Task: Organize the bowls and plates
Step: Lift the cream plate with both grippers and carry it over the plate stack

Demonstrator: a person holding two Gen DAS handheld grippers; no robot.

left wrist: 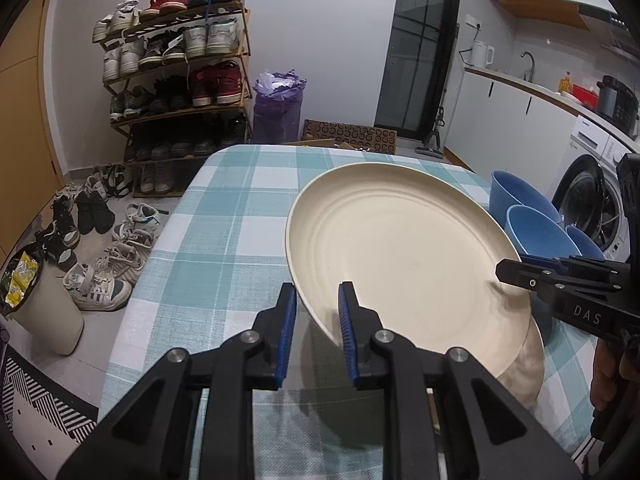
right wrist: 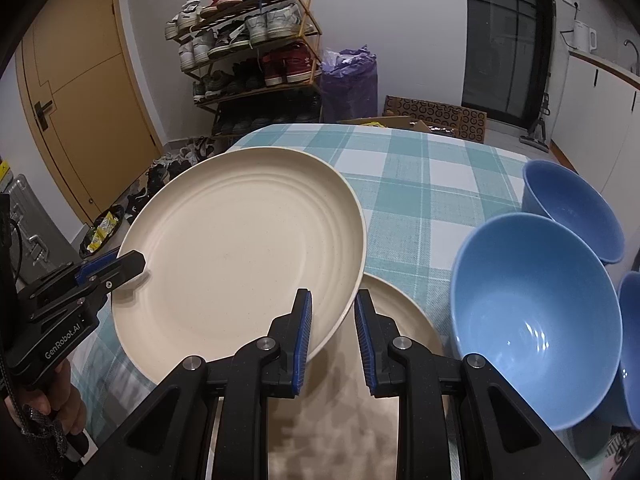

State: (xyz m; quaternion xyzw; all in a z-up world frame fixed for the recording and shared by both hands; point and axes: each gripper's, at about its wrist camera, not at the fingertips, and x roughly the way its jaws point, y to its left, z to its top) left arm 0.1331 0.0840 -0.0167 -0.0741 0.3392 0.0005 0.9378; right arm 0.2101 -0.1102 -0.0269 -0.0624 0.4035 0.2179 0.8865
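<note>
A cream plate (left wrist: 400,256) (right wrist: 244,252) is held tilted above the checked tablecloth. My left gripper (left wrist: 318,300) has its jaws on either side of the plate's near rim; in the right wrist view (right wrist: 132,266) it grips the plate's left edge. My right gripper (right wrist: 332,312) straddles the plate's right rim, and in the left wrist view (left wrist: 508,272) it clamps that rim. A second cream plate (right wrist: 400,308) lies flat on the table under the raised one. Three blue bowls (right wrist: 536,312) (right wrist: 572,208) (left wrist: 536,232) stand at the right.
The table with the teal checked cloth (left wrist: 224,216) ends at the left over a floor with shoes (left wrist: 100,280) and a bin (left wrist: 36,304). A shoe rack (left wrist: 180,72) stands at the far wall. A washing machine (left wrist: 592,200) is at the right.
</note>
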